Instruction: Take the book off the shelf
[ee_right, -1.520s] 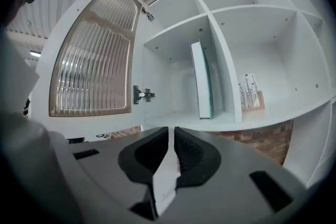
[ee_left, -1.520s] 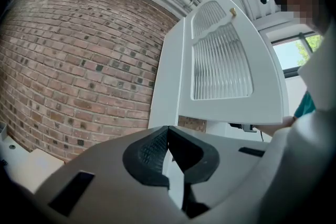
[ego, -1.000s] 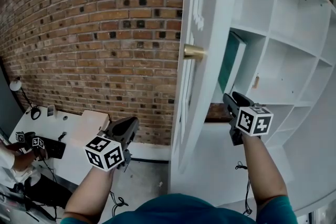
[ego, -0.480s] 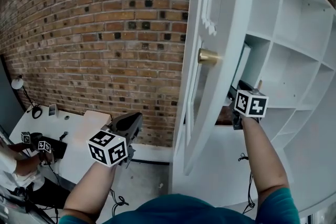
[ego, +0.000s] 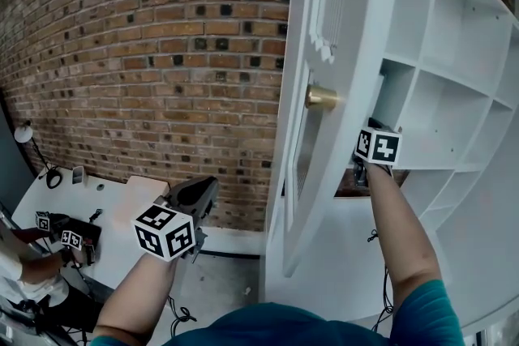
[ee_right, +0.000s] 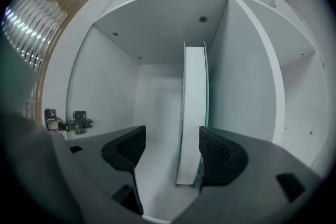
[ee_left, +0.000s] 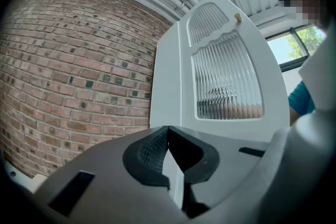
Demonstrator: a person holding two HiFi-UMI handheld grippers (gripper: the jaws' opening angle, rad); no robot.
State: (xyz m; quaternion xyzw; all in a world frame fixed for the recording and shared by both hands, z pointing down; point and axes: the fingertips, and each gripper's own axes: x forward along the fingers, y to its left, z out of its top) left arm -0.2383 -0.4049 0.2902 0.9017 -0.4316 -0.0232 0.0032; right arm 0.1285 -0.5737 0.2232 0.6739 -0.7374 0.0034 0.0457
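Your right fingers are opening and pinch nothing; the book stands upright between them, page edge toward you; it sits right by the pad on the right of the right gripper view, contact unclear, with a clear gap to the other pad; the right gripper reaches into a white shelf compartment; the book's foot rests on the compartment floor just ahead of the fingertips, close to the divider wall on the right; a metal hinge is on the side wall to the left of the fingers, well apart from the book; your left fingers are pressed together at the tips, with nothing between them; the left gripper is held low, well apart from the shelf, pointing at the open cabinet door; the door's ribbed glass panel is above and beyond the fingertips; the brick wall is to the left of them; in the head view the door's brass knob sits between your two grippers, nearer the right one.
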